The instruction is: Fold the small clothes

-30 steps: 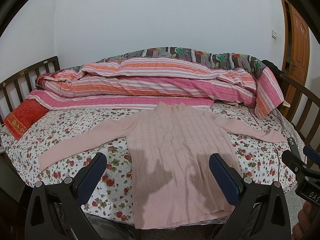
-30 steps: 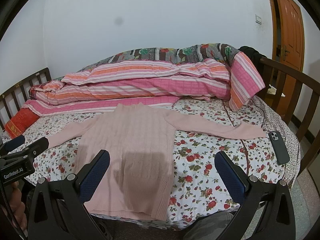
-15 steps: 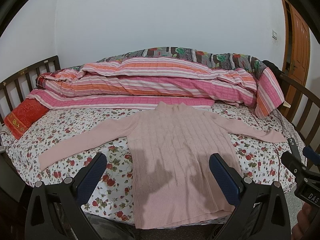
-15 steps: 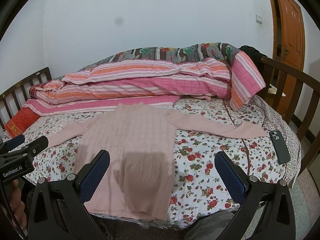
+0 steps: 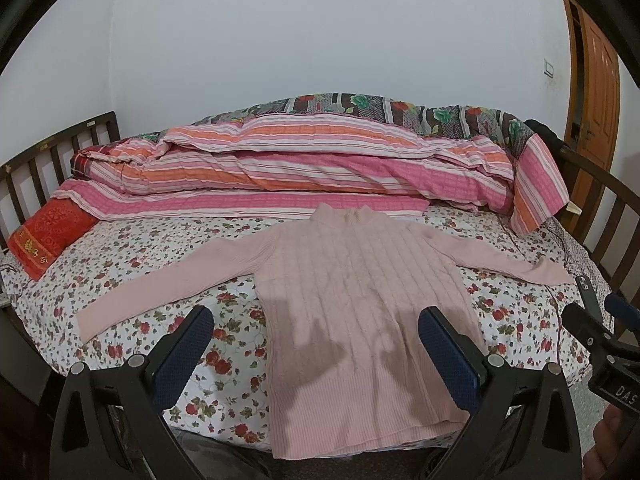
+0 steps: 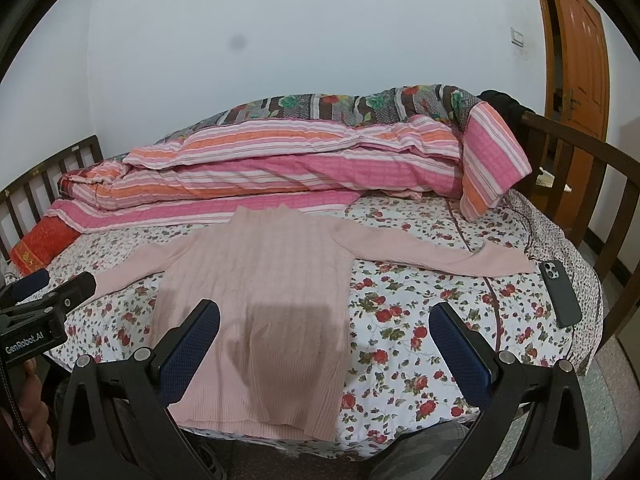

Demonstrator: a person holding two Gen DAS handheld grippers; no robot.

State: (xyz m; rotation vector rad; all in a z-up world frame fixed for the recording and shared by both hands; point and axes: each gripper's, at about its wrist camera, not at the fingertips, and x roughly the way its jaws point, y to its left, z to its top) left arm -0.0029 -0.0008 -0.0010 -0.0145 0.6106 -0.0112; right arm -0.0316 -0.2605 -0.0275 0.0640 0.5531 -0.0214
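Observation:
A pale pink ribbed knit sweater (image 5: pixel 360 300) lies flat on the floral bed sheet (image 5: pixel 168 248), collar toward the striped quilt, both sleeves spread out sideways. It also shows in the right wrist view (image 6: pixel 264 292). My left gripper (image 5: pixel 316 332) is open and empty, held above the bed's near edge over the sweater's lower half. My right gripper (image 6: pixel 324 328) is open and empty, over the sweater's lower right side and the sheet beside it. Each gripper shows at the edge of the other's view.
A rolled pink and orange striped quilt (image 5: pixel 320 168) lies along the back of the bed. A red cushion (image 5: pixel 48 236) sits at the left. A dark phone (image 6: pixel 560 292) lies on the sheet near the right sleeve cuff. Dark wooden rails (image 6: pixel 580 184) flank the bed.

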